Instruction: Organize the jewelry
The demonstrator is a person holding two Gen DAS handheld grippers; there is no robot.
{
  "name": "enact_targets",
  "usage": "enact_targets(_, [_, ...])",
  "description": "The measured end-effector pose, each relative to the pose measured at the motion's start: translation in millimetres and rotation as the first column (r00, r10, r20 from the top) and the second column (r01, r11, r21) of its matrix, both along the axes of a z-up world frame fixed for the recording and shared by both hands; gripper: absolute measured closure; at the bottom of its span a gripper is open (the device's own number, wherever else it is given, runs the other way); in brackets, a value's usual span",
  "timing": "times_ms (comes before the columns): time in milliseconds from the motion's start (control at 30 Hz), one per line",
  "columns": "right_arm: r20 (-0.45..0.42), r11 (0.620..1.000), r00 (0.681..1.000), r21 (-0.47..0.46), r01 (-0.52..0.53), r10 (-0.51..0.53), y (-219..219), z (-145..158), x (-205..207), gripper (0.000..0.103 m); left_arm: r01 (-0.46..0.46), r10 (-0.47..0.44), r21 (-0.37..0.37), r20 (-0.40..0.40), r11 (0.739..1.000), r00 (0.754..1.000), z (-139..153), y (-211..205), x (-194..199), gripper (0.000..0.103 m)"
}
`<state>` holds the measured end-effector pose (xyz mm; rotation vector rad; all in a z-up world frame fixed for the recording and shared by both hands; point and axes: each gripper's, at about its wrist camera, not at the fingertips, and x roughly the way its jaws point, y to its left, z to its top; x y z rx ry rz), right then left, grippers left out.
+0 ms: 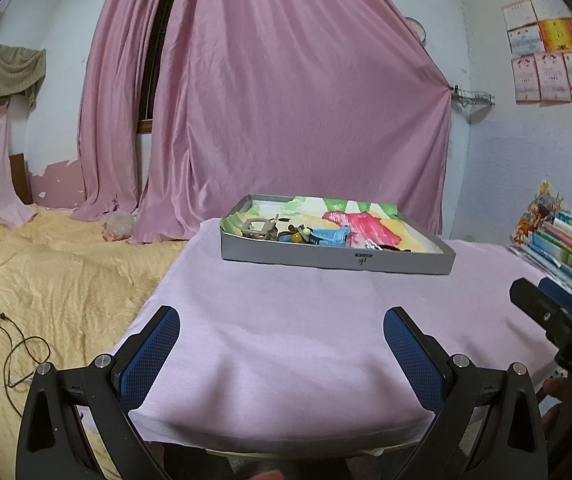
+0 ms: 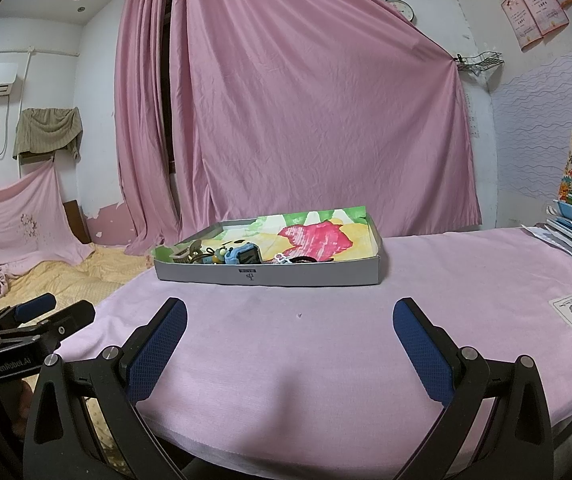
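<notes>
While both tools hover low at the near edge: left gripper [image 1: 282, 356] and right gripper [image 2: 289, 350], fingers spread, holding nothing.
Surface: pink cloth [image 2: 305, 340], bare between fingers and tray.
Tray: grey tray [image 2: 286, 276], farther back, lined with colourful paper.
Jewelry: small pieces [image 2: 222, 256] heaped at its left-front corner; likely light, tangly, slippery. Pinch 1 piece at its stiffest part.
</notes>
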<state>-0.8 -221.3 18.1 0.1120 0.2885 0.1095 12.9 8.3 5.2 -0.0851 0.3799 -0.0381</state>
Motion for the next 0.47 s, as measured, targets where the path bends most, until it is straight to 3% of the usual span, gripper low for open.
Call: enact_targets(467, [-0.008,1.000,1.000,0.005,0.000,0.000,-0.4,-1.7,4.7,0.002,-0.020,0.019,0.011,0.009,1.000,1.000,1.5,1.8,-1.6,0.001])
